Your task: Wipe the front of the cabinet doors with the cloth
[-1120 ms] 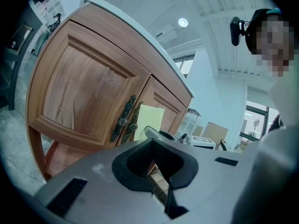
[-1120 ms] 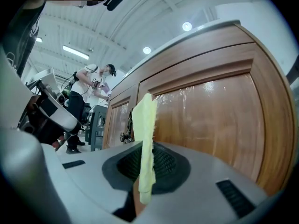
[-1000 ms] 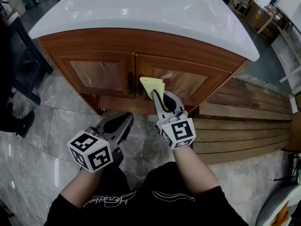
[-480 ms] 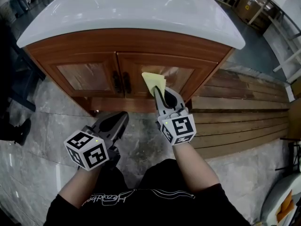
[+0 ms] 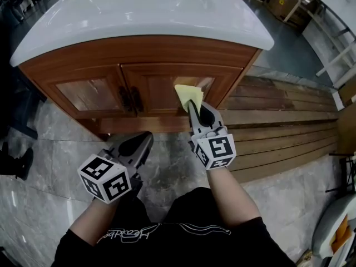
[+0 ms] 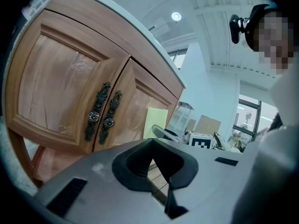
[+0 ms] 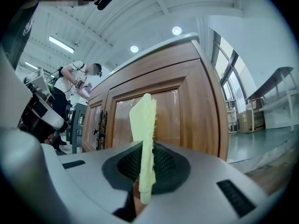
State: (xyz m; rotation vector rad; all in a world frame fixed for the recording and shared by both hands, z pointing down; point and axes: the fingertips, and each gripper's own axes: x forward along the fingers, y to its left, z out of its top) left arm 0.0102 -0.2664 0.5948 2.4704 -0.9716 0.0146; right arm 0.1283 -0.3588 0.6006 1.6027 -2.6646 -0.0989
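Right gripper (image 5: pixel 193 108): my jaws are clamped on the yellow cloth (image 5: pixel 189 95), which stands upright between them.
Cloth: at the front of the cabinet (image 5: pixel 167 52), on the door to my right (image 5: pixel 160 85), right of the paired dark handles (image 5: pixel 129 98); I cannot tell whether it touches the wood.
Left gripper (image 5: pixel 144 138): my jaws are together with nothing in them, low before the cabinet, below its handles.
Cabinet: wooden, both doors shut, under a white top (image 5: pixel 144 13).
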